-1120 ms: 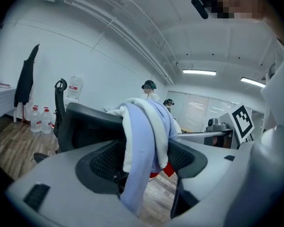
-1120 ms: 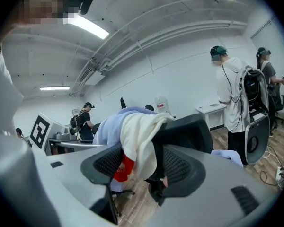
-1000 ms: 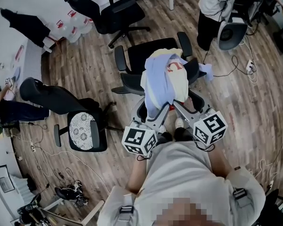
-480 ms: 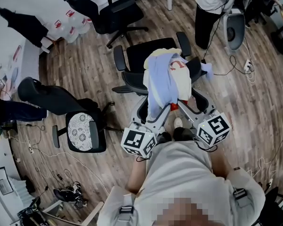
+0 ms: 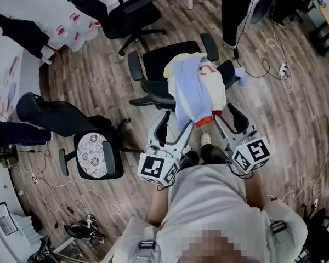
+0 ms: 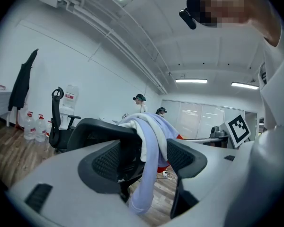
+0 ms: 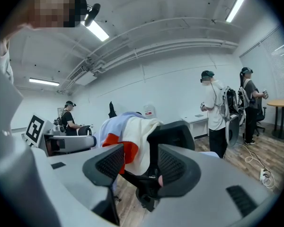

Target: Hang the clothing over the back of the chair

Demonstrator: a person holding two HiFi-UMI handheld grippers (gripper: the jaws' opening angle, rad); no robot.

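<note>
Hanging over the back of the black mesh office chair (image 5: 165, 59), the bundled light-blue and cream clothing (image 5: 197, 89), with its orange-red patch, drapes down toward the person. Its hem swings free above the wooden floor (image 5: 98, 86). Just short of that hem the left gripper (image 5: 174, 124) waits with jaws spread wide and pads off the cloth. Beside the orange edge the right gripper (image 5: 225, 114) gapes too. Its jaws have just been narrowing a little, with nothing pinched between them.
</note>
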